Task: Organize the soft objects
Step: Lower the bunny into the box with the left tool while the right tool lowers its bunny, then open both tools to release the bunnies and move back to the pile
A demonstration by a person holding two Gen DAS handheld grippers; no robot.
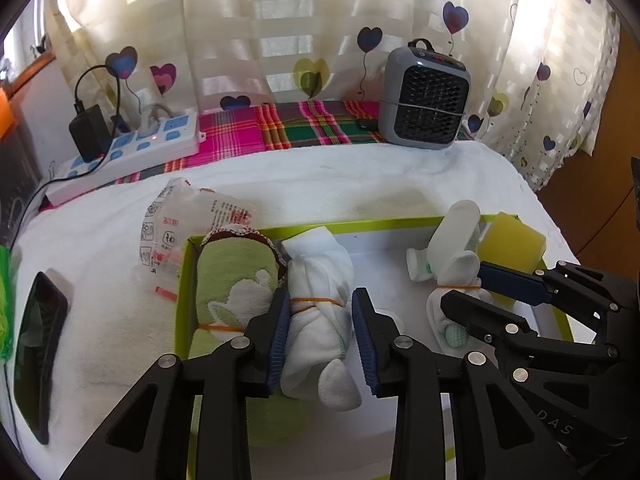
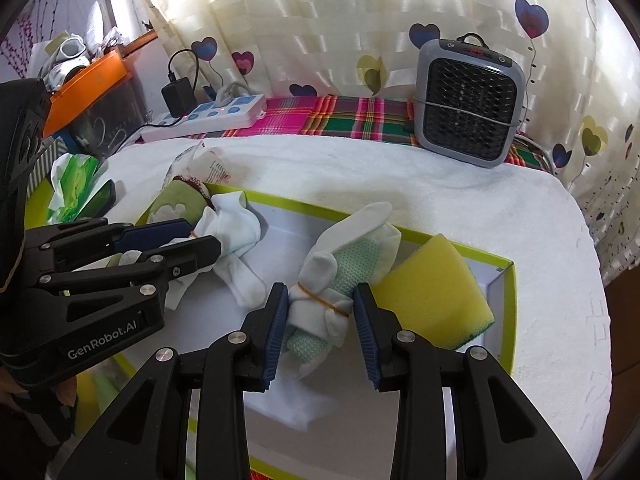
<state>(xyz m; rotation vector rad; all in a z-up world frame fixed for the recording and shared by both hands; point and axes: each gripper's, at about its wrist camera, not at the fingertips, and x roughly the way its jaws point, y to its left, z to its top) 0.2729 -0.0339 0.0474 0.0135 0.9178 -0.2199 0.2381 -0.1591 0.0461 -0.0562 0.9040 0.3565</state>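
A shallow green-rimmed box (image 1: 304, 226) lies on the white towel. In it, from the left: a rolled green towel (image 1: 236, 280), a white cloth bundle (image 1: 320, 312) tied with a rubber band, a white-and-mint sock bundle (image 2: 328, 280), and a yellow sponge (image 2: 432, 296). My left gripper (image 1: 322, 332) straddles the white cloth bundle, its left pad touching it and a gap on the right. My right gripper (image 2: 320, 332) straddles the sock bundle, pads close to its sides. Both bundles rest in the box.
A grey fan heater (image 1: 424, 96) and a white power strip (image 1: 132, 152) stand at the back on plaid cloth. A crumpled plastic bag (image 1: 180, 224) and a black phone (image 1: 40, 352) lie left of the box. Curtains hang behind.
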